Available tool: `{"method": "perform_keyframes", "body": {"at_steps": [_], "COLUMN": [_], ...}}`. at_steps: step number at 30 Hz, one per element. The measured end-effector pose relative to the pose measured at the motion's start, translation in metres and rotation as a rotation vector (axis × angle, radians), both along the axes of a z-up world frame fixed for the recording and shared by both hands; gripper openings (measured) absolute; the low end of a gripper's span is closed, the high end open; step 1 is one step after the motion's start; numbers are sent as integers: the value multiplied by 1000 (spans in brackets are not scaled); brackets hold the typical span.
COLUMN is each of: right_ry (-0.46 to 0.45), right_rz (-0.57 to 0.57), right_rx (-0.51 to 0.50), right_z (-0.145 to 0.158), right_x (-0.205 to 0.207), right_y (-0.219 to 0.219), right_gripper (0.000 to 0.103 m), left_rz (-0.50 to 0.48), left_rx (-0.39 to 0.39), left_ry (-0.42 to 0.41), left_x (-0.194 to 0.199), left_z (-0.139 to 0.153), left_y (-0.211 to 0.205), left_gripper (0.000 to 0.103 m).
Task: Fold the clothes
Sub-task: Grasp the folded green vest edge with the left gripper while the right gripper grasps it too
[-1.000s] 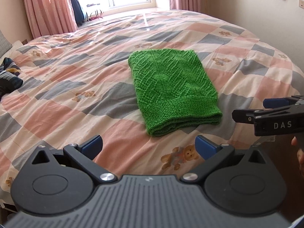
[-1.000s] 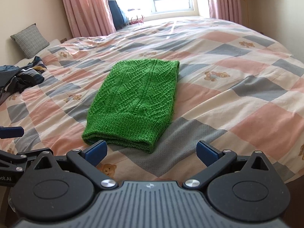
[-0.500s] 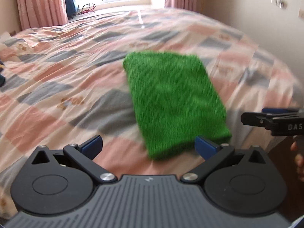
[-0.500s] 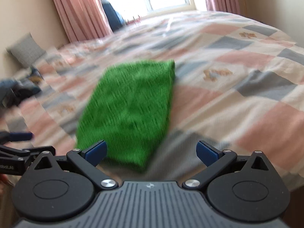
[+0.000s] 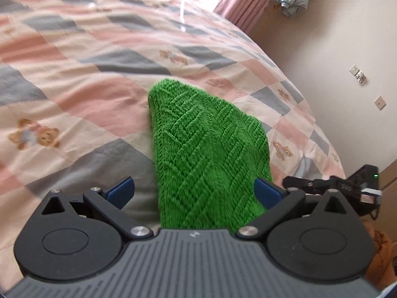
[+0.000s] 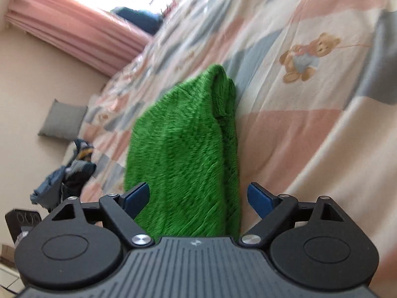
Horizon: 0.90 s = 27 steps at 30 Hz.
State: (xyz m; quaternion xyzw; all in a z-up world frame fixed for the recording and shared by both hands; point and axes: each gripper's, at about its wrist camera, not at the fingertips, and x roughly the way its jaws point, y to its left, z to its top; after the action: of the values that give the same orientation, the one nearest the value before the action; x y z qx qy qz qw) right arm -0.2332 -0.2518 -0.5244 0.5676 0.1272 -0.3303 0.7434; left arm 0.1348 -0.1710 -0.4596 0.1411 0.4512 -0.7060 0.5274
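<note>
A folded green knitted sweater [image 5: 206,154] lies on the patchwork bedspread [image 5: 74,87]. My left gripper [image 5: 193,193] is open, its blue pads on either side of the sweater's near end, close above it. The right gripper's black body [image 5: 342,188] shows at the right in the left wrist view. My right gripper [image 6: 198,198] is open too, tilted, with the sweater [image 6: 178,154] lying between its pads at the near end. The sweater's near edge is hidden under both gripper bodies.
The bed's edge and a beige wall with sockets [image 5: 357,72] are on the right. A pile of dark clothes [image 6: 69,173] and a grey cushion [image 6: 62,121] lie at the bed's far left. Pink curtains [image 6: 74,37] hang by the window.
Both grippers have moved forward and down from the bed's edge onto the sweater's near end, tilting inward. Both stay open.
</note>
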Motion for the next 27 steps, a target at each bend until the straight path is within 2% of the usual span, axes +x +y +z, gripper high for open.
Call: {"method": "perform_keyframes", "body": {"at_steps": [5,9,11,13,20,21,23,27], "right_ry": [-31,-73,-105,-127,-224,-236,-251,-258], "right_rz": [53,84,98,110,145,148,154,165], "right_rx": [42,49,64,75,58,55,53,45], "right_z": [-16,-25,-33,-41,-56,-58,-62,-63], "right_x": [4,7,8,11,19,21,23,25], "right_y": [-29,-44,-51,-58,-67,-69,-72,-75], "right_gripper": [86,82,71,64,57,54,40,34], "left_rz": [-19,-34,-40,-47,-69,-72,-78,-96], "left_rx": [53,75,81,86,105,108,113,128], "left_ry": [76,112,123,133,170,175,185,157], "left_x": [5,6,5,5,2,2,1,-2], "left_z": [-24,-36,-41,-45,-60,-62,-67,-63], "left_y": [-23,-34,-37,-41,-53,-55,-58,-70], "left_gripper": [97,90,84,78,68,67,64,52]}}
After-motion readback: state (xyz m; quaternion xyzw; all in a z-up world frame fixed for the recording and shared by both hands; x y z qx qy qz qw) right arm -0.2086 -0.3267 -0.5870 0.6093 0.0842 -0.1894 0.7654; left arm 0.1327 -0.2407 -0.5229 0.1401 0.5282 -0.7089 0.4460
